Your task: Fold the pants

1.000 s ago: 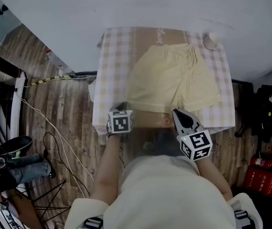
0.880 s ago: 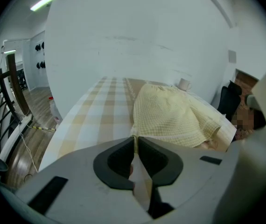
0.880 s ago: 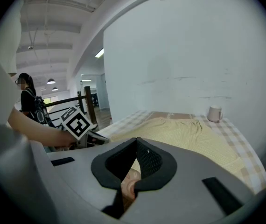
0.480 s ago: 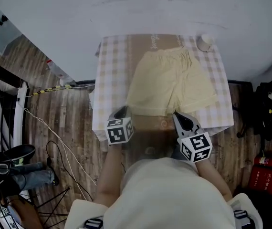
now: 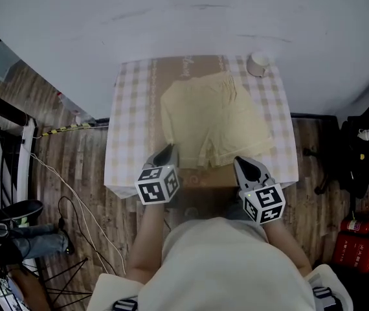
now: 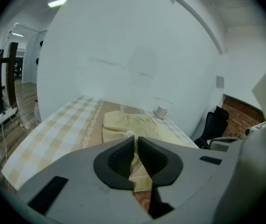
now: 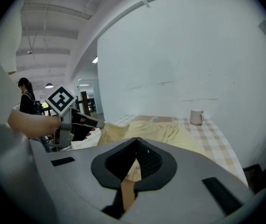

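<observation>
Pale yellow shorts (image 5: 217, 118) lie on the checked tablecloth (image 5: 127, 128), waistband at the far side. My left gripper (image 5: 166, 155) is at the near left leg hem. Its jaws are nearly together, with yellow fabric (image 6: 134, 161) pinched in the slit. The right gripper view shows that hem corner (image 7: 99, 129) lifted at the left gripper's tip. My right gripper (image 5: 239, 164) is on the near hem of the right leg, and its jaws meet at the tips. Hem fabric (image 7: 132, 169) shows between its pads.
A white mug (image 5: 257, 63) stands at the table's far right corner, beyond the waistband. The white wall runs right behind the table. A black chair (image 6: 213, 124) stands to the right, and cables lie on the wooden floor (image 5: 74, 186) to the left. A person (image 7: 26, 99) stands in the background.
The left gripper has risen and moved right with the left hem, so the shorts' left side has drawn inward. The right gripper has also shifted right along the near hem.
</observation>
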The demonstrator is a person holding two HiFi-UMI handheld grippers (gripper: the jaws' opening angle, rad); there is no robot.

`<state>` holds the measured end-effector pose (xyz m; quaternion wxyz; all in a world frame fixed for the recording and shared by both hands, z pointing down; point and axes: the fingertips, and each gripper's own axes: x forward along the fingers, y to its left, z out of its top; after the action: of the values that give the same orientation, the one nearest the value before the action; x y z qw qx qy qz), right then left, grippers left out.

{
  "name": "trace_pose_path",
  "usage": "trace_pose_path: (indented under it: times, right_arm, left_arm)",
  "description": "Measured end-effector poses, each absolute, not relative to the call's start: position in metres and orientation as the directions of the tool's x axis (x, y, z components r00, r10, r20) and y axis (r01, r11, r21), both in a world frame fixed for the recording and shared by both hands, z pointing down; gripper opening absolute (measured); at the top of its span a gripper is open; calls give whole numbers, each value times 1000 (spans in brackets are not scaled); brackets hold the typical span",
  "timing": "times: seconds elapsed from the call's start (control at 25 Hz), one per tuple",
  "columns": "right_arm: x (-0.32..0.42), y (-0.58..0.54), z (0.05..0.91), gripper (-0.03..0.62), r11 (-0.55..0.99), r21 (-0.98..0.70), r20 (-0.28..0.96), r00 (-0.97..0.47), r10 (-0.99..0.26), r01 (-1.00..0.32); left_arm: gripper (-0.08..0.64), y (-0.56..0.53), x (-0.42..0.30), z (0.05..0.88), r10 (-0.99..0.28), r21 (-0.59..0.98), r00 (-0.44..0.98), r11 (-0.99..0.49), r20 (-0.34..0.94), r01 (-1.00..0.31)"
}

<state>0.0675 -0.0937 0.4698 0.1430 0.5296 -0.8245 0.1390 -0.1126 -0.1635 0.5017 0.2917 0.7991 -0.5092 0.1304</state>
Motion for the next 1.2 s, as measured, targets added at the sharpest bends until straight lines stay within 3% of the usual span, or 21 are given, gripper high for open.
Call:
trace_pose_path:
  times: [0.72, 1.2]
  right_arm:
    - [204, -141, 465, 0, 464, -90, 380, -461, -802, -881]
    - [263, -156, 476, 0, 526, -105, 413, -518, -749, -844]
  left_arm:
    - [26, -177, 62, 483, -736, 375, 491, -339, 465, -863]
    - [26, -173, 156, 510, -685, 386, 508, -342, 522, -857]
